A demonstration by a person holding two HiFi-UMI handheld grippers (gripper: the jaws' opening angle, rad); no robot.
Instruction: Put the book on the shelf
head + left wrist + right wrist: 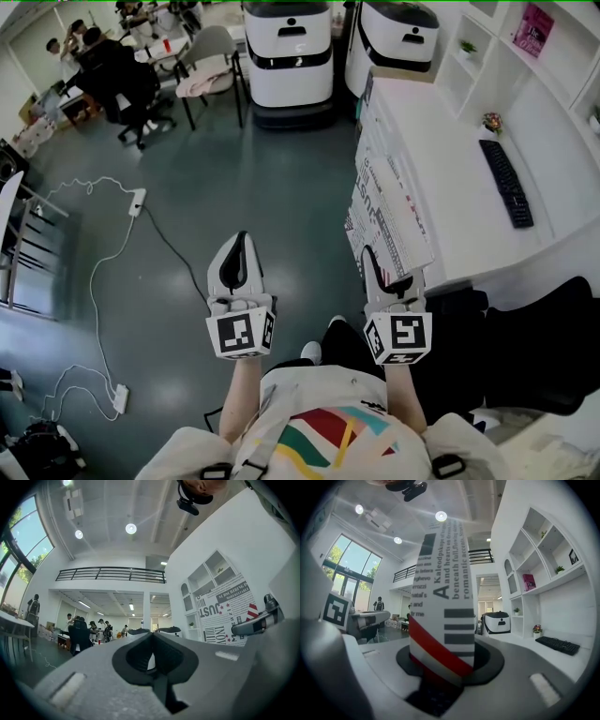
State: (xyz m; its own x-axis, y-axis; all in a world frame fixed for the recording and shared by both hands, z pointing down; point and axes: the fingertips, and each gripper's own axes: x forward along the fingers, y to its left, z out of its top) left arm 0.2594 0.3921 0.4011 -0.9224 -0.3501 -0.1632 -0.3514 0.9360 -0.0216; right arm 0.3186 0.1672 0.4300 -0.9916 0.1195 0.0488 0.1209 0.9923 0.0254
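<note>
Your right tool [382, 274] pinches the book [389, 192] at its lower edge, your left tool [239, 267] closed on nothing; gripped so low, it may swing loose.

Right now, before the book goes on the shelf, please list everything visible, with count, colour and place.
book: one, white with black print and red stripe, held in the right tongs
desk: one, white, right side
keyboard: one, black, on the desk
flower pot: one, pinkish flowers, on the desk
shelf: one, white, behind the desk
machines: two, white and black, on the floor ahead
power strip: one, white, on the floor, left
office chair: one, black, lower right
people: several, dark clothes, far left
left tongs: one, grey, shut and empty
right tongs: one, grey, shut on the book
</note>
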